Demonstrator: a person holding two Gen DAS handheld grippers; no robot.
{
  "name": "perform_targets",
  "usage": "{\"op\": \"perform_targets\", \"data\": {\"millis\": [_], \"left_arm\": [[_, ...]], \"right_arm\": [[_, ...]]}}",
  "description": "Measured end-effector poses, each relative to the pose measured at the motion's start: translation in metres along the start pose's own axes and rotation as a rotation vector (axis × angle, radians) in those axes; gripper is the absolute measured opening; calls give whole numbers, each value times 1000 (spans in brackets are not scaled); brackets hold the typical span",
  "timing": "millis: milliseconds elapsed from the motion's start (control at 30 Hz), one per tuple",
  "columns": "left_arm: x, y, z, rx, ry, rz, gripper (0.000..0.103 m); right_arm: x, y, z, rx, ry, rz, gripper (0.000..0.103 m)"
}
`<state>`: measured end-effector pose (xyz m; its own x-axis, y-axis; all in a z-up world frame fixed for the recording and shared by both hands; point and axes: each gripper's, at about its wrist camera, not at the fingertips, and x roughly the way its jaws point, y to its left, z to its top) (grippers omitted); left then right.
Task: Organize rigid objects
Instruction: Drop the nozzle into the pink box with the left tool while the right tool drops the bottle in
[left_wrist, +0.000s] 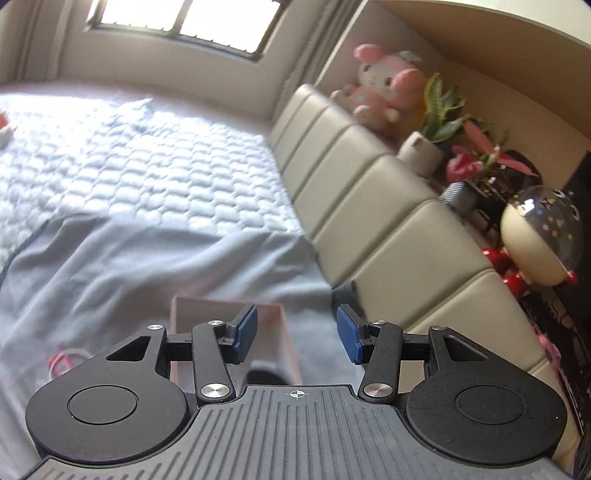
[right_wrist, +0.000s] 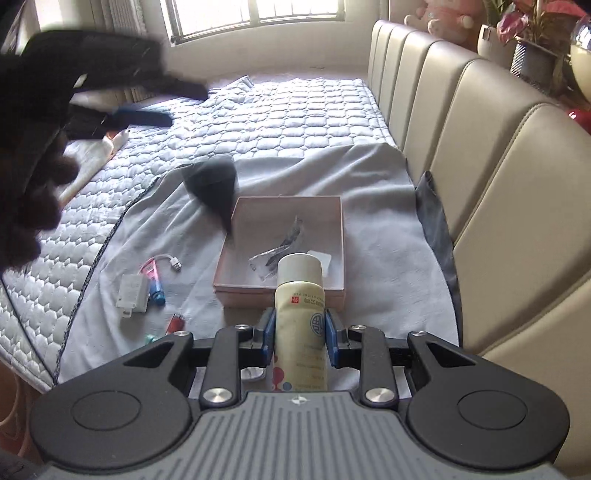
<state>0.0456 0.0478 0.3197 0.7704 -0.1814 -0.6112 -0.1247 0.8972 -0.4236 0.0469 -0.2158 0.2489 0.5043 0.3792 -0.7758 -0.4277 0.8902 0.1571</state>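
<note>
My right gripper (right_wrist: 300, 332) is shut on a cream spray can (right_wrist: 300, 317) with a white cap, held upright just in front of a pink open box (right_wrist: 343, 236) on a grey blanket. The box holds clear glasses (right_wrist: 284, 243) and a small white item. A dark blurred object (right_wrist: 214, 184) is in the air at the box's far left corner. My left gripper (left_wrist: 297, 334) is open and empty, above the same box (left_wrist: 286, 332); it shows as a blurred dark shape (right_wrist: 92, 96) at upper left in the right wrist view.
Left of the box lie a white charger (right_wrist: 131, 293), a pink cable (right_wrist: 151, 267), a blue item (right_wrist: 157, 293) and a red lighter (right_wrist: 176, 322). A beige padded headboard (right_wrist: 480, 155) runs along the right. Plush toy (left_wrist: 384, 85), plants and a lamp (left_wrist: 539, 240) stand behind it.
</note>
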Motion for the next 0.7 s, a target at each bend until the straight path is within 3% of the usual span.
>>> {"op": "perform_targets", "data": {"millis": [200, 433, 567, 700], "left_arm": [[-25, 57, -13, -72, 6, 83, 52], [-51, 114, -44, -146, 73, 173, 52], [-51, 128, -69, -148, 146, 191, 52], [-50, 136, -88, -113, 208, 206, 52]], "right_arm": [[20, 6, 64, 24, -64, 22, 27], [58, 28, 126, -91, -148, 36, 27], [80, 41, 138, -126, -142, -11, 46], [97, 42, 120, -144, -109, -31, 56]]}}
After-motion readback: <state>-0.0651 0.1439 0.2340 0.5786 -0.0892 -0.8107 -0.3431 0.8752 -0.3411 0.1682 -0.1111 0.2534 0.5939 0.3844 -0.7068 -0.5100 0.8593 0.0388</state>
